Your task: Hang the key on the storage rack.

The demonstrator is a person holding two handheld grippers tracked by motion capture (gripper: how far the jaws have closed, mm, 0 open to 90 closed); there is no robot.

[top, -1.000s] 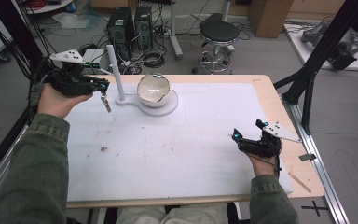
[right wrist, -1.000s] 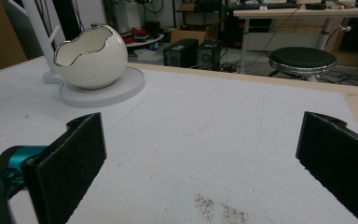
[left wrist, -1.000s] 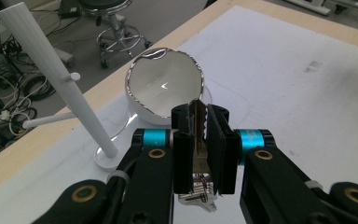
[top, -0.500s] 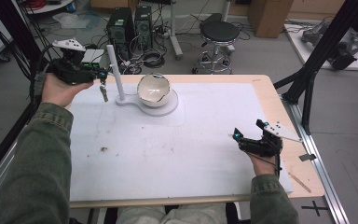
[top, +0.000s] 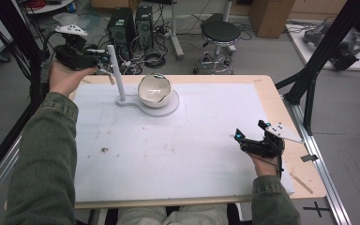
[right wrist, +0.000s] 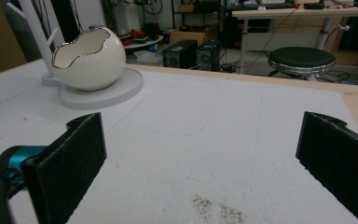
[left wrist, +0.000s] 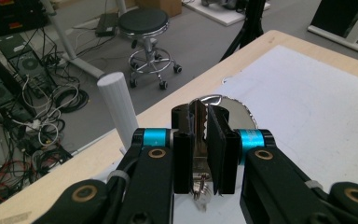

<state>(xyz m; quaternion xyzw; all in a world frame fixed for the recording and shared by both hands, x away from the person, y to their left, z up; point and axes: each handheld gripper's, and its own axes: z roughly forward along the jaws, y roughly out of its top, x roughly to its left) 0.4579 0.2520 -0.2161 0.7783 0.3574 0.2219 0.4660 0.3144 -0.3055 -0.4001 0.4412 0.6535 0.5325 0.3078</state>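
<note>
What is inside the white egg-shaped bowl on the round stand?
In the high view the bowl shows a bare pale inner wall behind its jagged silver rim. In the right gripper view its front wall covers the bottom, so its contents cannot be told.

Olive sleeves, black grippers with teal bands

The person wears olive-green sleeves: the left sleeve (top: 42,159) runs along the picture's 9 o'clock side in the high view, the right sleeve (top: 274,201) sits at 5 o'clock. The left gripper (left wrist: 204,154) is black, with flat rectangular black pads, a teal ring at each jaw's root and brass-coloured pivot rivets on its link arms; a white zip tie wraps one link. A pale grey three-cornered plate (top: 74,30) tops it, at 11 o'clock. The right gripper (right wrist: 200,154) has broad, matte black foam-like pads and a teal ring at 9 o'clock; its own grey plate (top: 283,132) carries small dark dots.
</note>
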